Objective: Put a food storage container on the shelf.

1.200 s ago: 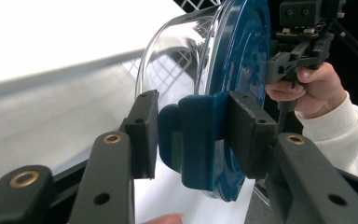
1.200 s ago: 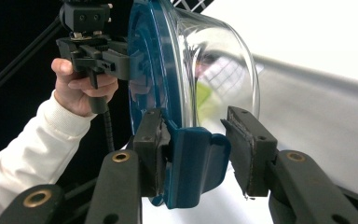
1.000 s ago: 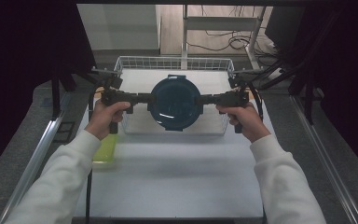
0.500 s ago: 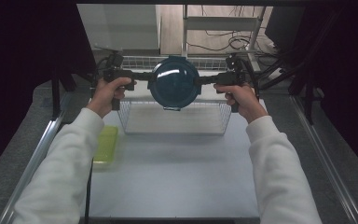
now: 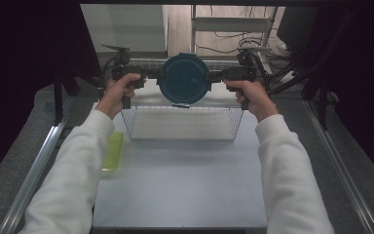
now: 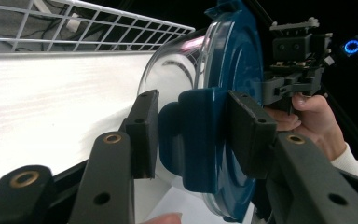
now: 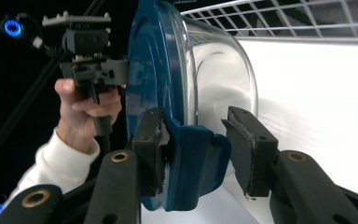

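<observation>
I see a matte white table (image 5: 185,195) carrying a white wire basket (image 5: 182,124) at its far edge. Above it hangs a round clear-glass container (image 6: 177,74) with a glossy blue lid (image 5: 184,78). My left gripper (image 5: 151,74) and right gripper (image 5: 214,75) each pinch 1 blue latch tab.

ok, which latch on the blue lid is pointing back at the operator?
The free latch on the near edge of the blue lid, in the high view. The two side latches sit in the left gripper and the right gripper.
</observation>
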Motion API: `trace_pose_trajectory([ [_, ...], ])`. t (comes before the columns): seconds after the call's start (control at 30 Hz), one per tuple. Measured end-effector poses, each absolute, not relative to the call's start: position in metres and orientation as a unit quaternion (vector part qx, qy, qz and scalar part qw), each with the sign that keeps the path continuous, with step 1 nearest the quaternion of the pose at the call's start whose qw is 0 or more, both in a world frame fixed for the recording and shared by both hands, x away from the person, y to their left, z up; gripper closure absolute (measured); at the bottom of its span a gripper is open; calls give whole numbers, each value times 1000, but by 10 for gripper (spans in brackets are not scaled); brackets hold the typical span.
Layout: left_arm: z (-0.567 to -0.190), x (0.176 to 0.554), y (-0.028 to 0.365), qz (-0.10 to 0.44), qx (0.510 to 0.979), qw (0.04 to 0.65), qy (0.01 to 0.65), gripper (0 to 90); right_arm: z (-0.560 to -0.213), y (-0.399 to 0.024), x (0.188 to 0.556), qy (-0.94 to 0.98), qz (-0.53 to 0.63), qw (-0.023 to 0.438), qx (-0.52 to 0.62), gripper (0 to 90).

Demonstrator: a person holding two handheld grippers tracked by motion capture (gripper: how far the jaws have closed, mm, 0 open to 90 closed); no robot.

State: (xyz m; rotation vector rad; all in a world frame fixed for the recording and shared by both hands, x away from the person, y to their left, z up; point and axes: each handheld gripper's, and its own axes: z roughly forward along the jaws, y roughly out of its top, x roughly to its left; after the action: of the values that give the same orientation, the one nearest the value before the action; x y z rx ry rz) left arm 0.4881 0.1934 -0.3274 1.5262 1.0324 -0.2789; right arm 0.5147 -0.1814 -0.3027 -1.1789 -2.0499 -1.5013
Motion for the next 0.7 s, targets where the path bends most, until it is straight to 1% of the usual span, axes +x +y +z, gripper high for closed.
trace_pose_trajectory([
  [0.03, -328, 491, 193, -125, 653, 595, 453, 568, -304, -183, 519, -713, -522, 180, -432, 569],
  [0.07, -329, 493, 193, -126, 651, 593, 457, 567, -304, -183, 520, -710, -519, 182, -440, 566],
  [0.23, -331, 499, 192, -126, 636, 594, 477, 563, -300, -178, 525, -714, -490, 165, -472, 560],
  [0.27, -331, 500, 192, -128, 631, 598, 477, 564, -300, -176, 526, -717, -484, 156, -477, 600],
  [0.3, -331, 501, 190, -129, 631, 594, 482, 562, -300, -175, 526, -713, -486, 150, -483, 666],
  [0.4, -336, 505, 186, -155, 626, 588, 488, 558, -302, -172, 528, -691, -490, 160, -507, 694],
  [0.43, -339, 507, 184, -157, 622, 585, 497, 558, -303, -171, 528, -687, -492, 158, -510, 694],
  [0.47, -340, 507, 183, -149, 622, 585, 500, 556, -303, -170, 527, -687, -491, 145, -516, 689],
  [0.5, -340, 507, 181, -128, 628, 578, 506, 556, -303, -170, 527, -687, -490, 138, -518, 675],
  [0.53, -341, 506, 181, -116, 616, 590, 508, 578, -304, -169, 526, -684, -491, 138, -521, 664],
  [0.57, -341, 506, 181, -116, 616, 590, 508, 638, -304, -169, 526, -684, -491, 138, -521, 664],
  [0.6, -338, 506, 176, -103, 615, 585, 519, 641, -305, -167, 525, -680, -492, 124, -529, 628],
  [0.63, -337, 506, 175, -99, 616, 582, 521, 645, -305, -166, 524, -680, -494, 113, -530, 613],
  [0.7, -336, 504, 174, -90, 619, 578, 524, 627, -303, -166, 521, -682, -494, 85, -533, 558],
])
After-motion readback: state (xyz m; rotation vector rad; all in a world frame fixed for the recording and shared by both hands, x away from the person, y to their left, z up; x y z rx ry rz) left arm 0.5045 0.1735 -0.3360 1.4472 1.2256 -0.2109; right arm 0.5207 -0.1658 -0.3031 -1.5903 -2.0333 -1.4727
